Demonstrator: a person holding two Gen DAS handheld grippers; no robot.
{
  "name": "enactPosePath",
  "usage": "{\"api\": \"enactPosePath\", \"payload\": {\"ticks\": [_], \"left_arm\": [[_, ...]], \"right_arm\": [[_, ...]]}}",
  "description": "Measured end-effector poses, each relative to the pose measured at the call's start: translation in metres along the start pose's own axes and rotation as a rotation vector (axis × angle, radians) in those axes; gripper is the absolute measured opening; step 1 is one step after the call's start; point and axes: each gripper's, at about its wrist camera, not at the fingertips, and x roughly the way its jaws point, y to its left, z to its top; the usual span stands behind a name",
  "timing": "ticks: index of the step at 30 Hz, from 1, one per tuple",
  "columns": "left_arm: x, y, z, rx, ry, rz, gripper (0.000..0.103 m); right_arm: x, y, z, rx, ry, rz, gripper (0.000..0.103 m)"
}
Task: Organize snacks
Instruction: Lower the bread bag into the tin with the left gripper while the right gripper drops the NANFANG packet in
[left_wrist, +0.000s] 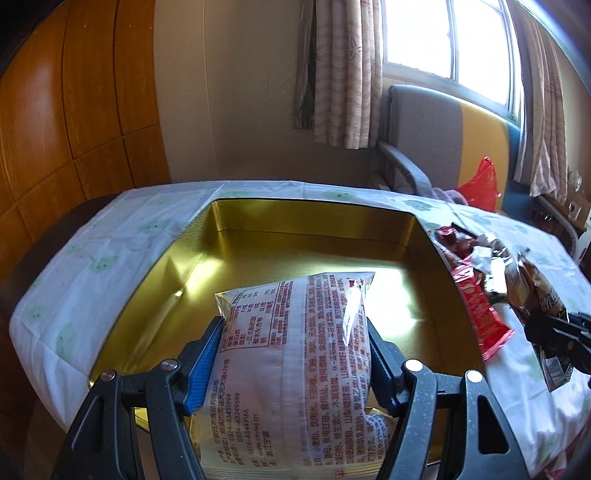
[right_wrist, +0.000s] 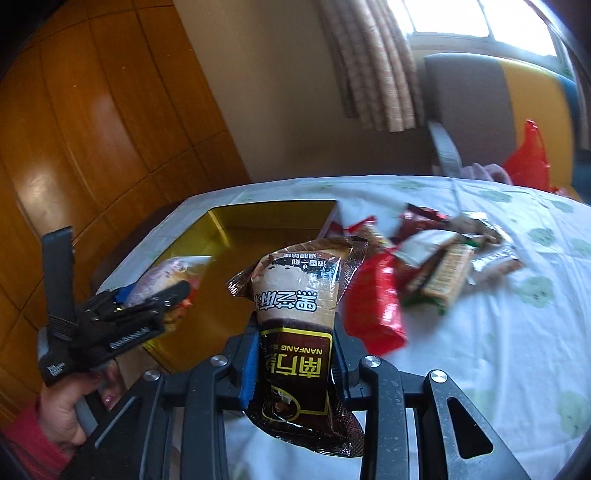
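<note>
— Snacks first: where do they lie?

— Most sit in a loose heap of wrapped snacks (right_wrist: 439, 266) on the white tablecloth (right_wrist: 480, 350) with pale green prints, just to the right of the gold tin (left_wrist: 155, 295). A long red packet (left_wrist: 484, 314) lies at the near edge of that heap, close beside the tin's right wall.

— And the tin itself?

— Open, rectangular, shiny gold inside, bare floor catching the window light. Nothing rests flat on its floor that I can see.

— What has the left gripper (left_wrist: 295, 354) got?

— Its blue-padded jaws are pressed on both sides of a clear-and-white bread packet (left_wrist: 295, 332) with red print, printed back facing the camera. The packet hangs over the near part of the tin; whether its far end touches the floor I cannot tell.

— The right gripper (right_wrist: 295, 363)?

— Jaws drawn in narrow, clamped on a brown-and-cream sachet (right_wrist: 295, 325) marked NANFANG, standing upright between the pads. It is off the cloth, near the tin's right side, in front of the heap.

— Anything of the person?

— In the right wrist view, a hand (right_wrist: 70, 406) in a red sleeve (right_wrist: 29, 443) holds the left tool's handle at lower left.

— Behind the table?

— An orange wooden wardrobe (left_wrist: 74, 110), a patterned curtain (left_wrist: 343, 74), a bright window (left_wrist: 443, 37), and a grey-and-yellow armchair (left_wrist: 443, 147) with a red plastic bag (left_wrist: 480, 184).
</note>
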Motion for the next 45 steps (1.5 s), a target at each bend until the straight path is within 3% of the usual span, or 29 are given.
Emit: {"api": "enactPosePath", "payload": {"ticks": [9,18,22,24,25,26,31,45], "left_arm": [[0.010,0.016,0.001,0.038,-0.005,0.091,0.071],[0.022,0.028,0.000,0.077,0.009,0.171,0.071],[0.028,0.026,-0.001,0.100,0.028,0.199,0.072],[0.030,0.024,-0.002,0.119,0.038,0.210,0.072],[0.032,0.023,-0.003,0.122,0.045,0.211,0.073],[0.033,0.024,-0.003,0.119,0.051,0.210,0.073],[0.032,0.029,-0.001,0.073,0.051,0.198,0.073],[0.020,0.055,0.010,-0.134,0.003,0.133,0.074]], "right_arm": [[0.049,0.048,0.012,-0.042,0.048,0.088,0.034],[0.082,0.061,0.010,-0.055,0.103,0.054,0.036],[0.083,0.060,0.009,-0.054,0.084,0.063,0.037],[0.081,0.061,0.010,-0.064,0.069,0.052,0.048],[0.081,0.062,0.009,-0.066,0.059,0.051,0.059],[0.078,0.062,0.009,-0.065,0.045,0.058,0.067],[0.064,0.059,0.007,-0.056,0.005,0.053,0.071],[0.024,0.018,-0.001,0.072,-0.073,0.016,0.076]]}}
